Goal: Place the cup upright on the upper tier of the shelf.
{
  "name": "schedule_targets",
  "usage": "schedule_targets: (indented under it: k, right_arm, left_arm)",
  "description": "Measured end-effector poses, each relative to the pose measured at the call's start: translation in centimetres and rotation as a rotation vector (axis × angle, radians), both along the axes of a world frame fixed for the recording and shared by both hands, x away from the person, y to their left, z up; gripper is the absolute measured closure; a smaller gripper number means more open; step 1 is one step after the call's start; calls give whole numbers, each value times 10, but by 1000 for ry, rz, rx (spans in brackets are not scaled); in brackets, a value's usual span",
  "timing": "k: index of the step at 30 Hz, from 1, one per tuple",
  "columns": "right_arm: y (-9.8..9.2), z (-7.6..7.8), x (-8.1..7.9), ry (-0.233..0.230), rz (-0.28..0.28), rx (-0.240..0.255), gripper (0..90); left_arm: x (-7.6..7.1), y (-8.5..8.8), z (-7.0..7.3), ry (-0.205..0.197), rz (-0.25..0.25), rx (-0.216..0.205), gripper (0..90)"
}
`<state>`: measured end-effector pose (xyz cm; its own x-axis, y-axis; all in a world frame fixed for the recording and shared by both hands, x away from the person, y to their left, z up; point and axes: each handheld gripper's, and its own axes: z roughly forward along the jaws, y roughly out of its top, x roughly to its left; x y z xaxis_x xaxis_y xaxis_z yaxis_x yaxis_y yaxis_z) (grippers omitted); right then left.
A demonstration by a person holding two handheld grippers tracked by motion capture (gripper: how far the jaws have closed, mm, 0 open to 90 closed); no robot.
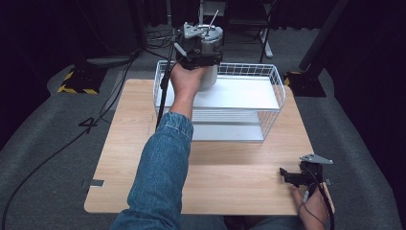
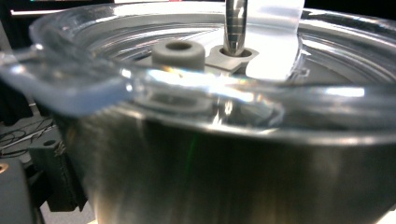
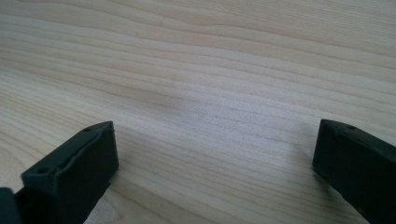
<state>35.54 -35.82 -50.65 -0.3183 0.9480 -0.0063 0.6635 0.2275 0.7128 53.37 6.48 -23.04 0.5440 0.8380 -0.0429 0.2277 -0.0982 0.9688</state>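
Your left gripper (image 1: pixel 201 50) is up at the far side of the table (image 1: pixel 143 143), holding a steel cup (image 1: pixel 210 52) against the back left corner of the white wire basket (image 1: pixel 275 91). From the high view your left hand (image 1: pixel 184 79) sits just under the gripper, and the cup hangs over the white shelf (image 1: pixel 249 93) inside the basket; whether its base touches the shelf cannot be told. The cup stands about upright.

In the left gripper view the cup's steel wall (image 2: pixel 233 182) is right up against the camera, topped by a clear plastic lid (image 2: pixel 140 84) with a grey knob (image 2: pixel 179 52) and a metal straw (image 2: pixel 236 23) rising through a hole beside it. The jaws themselves are hidden by the cup there, but they are closed on its body.

Your right gripper (image 1: pixel 299 176) rests low at the near right corner of the table, well apart from the basket. In the right gripper view its 2 jaws stand wide open with bare wood between them, gripping nothing.
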Motion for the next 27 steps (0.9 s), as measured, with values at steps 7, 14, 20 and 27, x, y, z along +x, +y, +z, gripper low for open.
schedule_targets:
  k: [7, 14, 20, 27]
  right_arm:
    - [0, 0, 0, 0, 0, 0, 3]
    - [0, 0, 0, -1, 1, 0, 3]
    - [0, 0, 0, -1, 1, 0, 3]
    - [0, 0, 0, 0, 0, 0, 3]
  left_arm:
    - [1, -1, -8, 21, 1, 7, 37]
    - [3, -1, -15, 44, 5, -1, 37]
    - [3, -1, -19, 50, 11, -4, 36]
    - [3, -2, -22, 52, 16, 4, 36]
